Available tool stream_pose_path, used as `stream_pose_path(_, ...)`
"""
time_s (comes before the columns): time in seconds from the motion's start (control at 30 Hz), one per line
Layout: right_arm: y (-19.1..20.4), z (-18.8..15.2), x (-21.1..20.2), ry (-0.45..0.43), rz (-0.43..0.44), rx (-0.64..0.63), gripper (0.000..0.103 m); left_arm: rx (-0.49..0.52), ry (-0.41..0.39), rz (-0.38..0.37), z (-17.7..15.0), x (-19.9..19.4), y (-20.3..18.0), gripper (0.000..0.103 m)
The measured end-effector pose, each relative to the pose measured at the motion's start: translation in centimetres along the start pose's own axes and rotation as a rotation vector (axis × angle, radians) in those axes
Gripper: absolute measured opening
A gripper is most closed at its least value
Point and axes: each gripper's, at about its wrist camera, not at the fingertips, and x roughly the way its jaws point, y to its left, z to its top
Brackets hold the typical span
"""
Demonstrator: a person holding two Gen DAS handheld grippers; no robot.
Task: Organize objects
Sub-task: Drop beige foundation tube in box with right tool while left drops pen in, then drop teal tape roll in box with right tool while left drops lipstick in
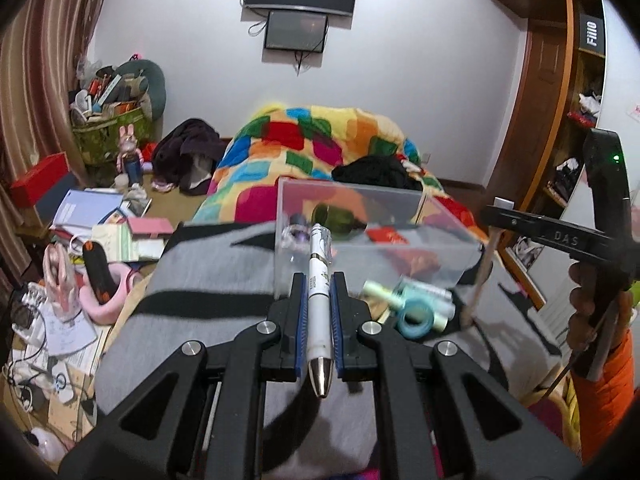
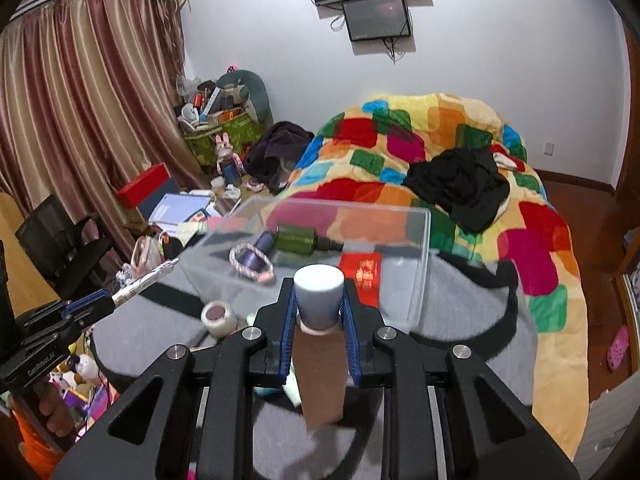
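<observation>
Left wrist view: my left gripper [image 1: 319,286] clamps a white pen [image 1: 320,312]; my right gripper [image 2: 319,294] grips a white-capped tube [image 2: 320,336] before the clear bin [image 2: 420,240].

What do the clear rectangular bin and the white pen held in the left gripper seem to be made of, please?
The clear rectangular bin looks like glossy transparent plastic: its contents and the blanket show through its walls. The white pen looks like smooth plastic with a shiny, likely metal tip. The left gripper is shut on it.

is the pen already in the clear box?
No. The pen is clamped between the left tongs, short of the clear box.
</observation>
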Motion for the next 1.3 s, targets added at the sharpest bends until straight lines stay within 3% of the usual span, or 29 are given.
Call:
stream_pose_path(0.3, 0.0, 4.2, 3.7, 0.033, -0.047, -0.015, 0.019, 0.014, 0.011, -0.034, 3.4, 4.4, -0.9, 0.010)
stream_pose_path(0.57, -1.4, 5.1, 10.9, 0.239, -0.032, 0.002, 0.019, 0.024, 0.124, -0.060, 3.9, 9.8, -1.1, 0.010)
stream_pose_path(0.73, -0.9, 4.1, 12.2, 0.312, -0.007, -0.028, 0.022, 0.020, 0.168, -0.085, 3.7, 11.1, -1.2, 0.010)
stream_pose_path(0.87, -0.2, 3.8, 10.9, 0.287, -0.004, -0.050, 0.038, 0.029, 0.147, -0.083, 3.9, 10.5, -1.4, 0.010)
stream_pose_path(1.07, 1.1, 4.1, 7.3, 0.200, 0.017, -0.077, 0.046, 0.029, 0.105, -0.074, 4.5, 8.5, -1.3, 0.013)
stream_pose_path(1.3, 2.3, 2.3, 3.8, 0.130, 0.025, -0.123, 0.057, 0.029, 0.067, -0.045, 3.7, 6.0, -0.6, 0.035)
